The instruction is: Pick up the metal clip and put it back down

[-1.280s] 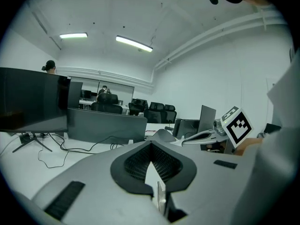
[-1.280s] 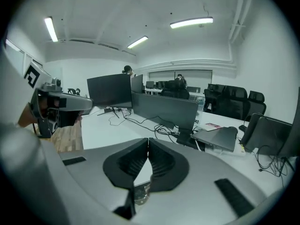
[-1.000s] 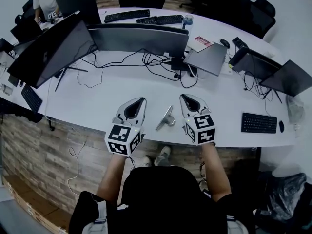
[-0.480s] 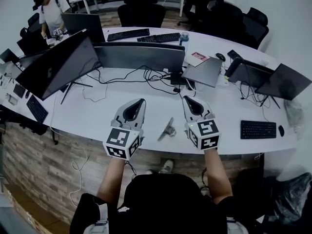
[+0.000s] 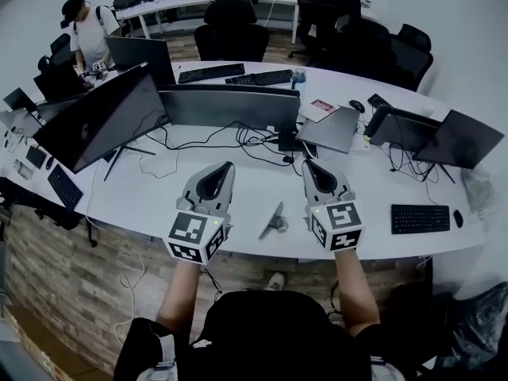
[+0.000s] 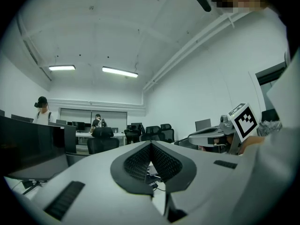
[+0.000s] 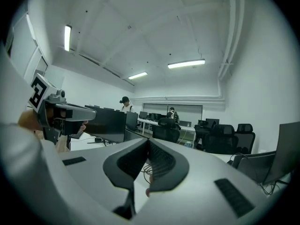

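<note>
The metal clip point(image 5: 274, 221) lies on the white desk point(image 5: 159, 193) near its front edge, between my two grippers and touched by neither. My left gripper point(image 5: 225, 167) hangs in the air left of the clip, shut and empty. Right of the clip, my right gripper point(image 5: 308, 165) is held at about the same height, also shut with nothing in it. In the left gripper view the left gripper point(image 6: 150, 144) has its jaws closed tip to tip and points level across the room. The right gripper point(image 7: 147, 140) shows the same in its own view. The clip is hidden in both gripper views.
Dark monitors point(image 5: 226, 105) and tangled cables point(image 5: 254, 137) stand beyond the grippers. Laptops point(image 5: 333, 129) and a keyboard point(image 5: 419, 218) lie to the right, another keyboard point(image 5: 63, 185) at the left edge. Office chairs point(image 5: 230, 30) and a person point(image 5: 83, 34) are behind the desk.
Both grippers have risen from just above the desk, still shut and empty. The clip has stayed flat on the desk between them.
</note>
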Tool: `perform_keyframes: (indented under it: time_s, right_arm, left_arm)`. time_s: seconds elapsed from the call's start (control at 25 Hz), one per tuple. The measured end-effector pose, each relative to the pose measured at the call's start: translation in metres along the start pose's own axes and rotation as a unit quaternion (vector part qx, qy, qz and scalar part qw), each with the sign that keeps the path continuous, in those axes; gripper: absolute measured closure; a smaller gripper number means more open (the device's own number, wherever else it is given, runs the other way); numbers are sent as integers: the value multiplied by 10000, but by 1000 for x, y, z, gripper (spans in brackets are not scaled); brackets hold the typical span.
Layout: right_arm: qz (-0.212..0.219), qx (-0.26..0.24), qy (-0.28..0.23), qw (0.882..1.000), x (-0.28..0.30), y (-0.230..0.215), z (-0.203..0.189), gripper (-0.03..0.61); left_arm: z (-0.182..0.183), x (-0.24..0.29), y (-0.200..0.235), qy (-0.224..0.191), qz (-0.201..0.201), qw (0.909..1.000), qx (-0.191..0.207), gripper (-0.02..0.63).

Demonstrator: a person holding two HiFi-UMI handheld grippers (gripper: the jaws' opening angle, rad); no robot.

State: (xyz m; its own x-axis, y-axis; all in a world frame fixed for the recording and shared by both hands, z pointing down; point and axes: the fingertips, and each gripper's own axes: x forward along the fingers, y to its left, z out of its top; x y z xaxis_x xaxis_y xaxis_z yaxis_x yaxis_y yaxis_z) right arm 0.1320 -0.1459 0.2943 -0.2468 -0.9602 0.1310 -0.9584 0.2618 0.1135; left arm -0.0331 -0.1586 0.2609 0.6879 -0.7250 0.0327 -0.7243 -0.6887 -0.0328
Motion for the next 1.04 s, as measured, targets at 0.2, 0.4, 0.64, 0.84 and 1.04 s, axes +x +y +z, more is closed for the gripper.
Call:
perform_keyframes:
  time_s: [0.2, 0.4, 0.64, 0.84, 1.04]
  right_arm:
    - [-8, -87, -43, 10000, -3, 2, 7, 554]
    - [18, -75, -77, 9999, -2, 4, 9, 554]
    - [43, -110, -78, 9999, -2, 8, 11, 554]
    - [44, -104, -105, 9999, -3, 7, 12, 554]
    - [43, -61, -117, 9999, -2, 6, 10, 554]
  left_arm:
    - [6, -2, -5, -36, -54, 10000, 14, 603]
    - [7, -3, -6, -70, -42, 10000, 19, 603]
    - [11, -4, -6, -98, -33, 9999, 42, 603]
    - [11, -6, -3, -100, 15, 9999, 35, 603]
    - [9, -5, -4, -104, -4, 9999, 47, 603]
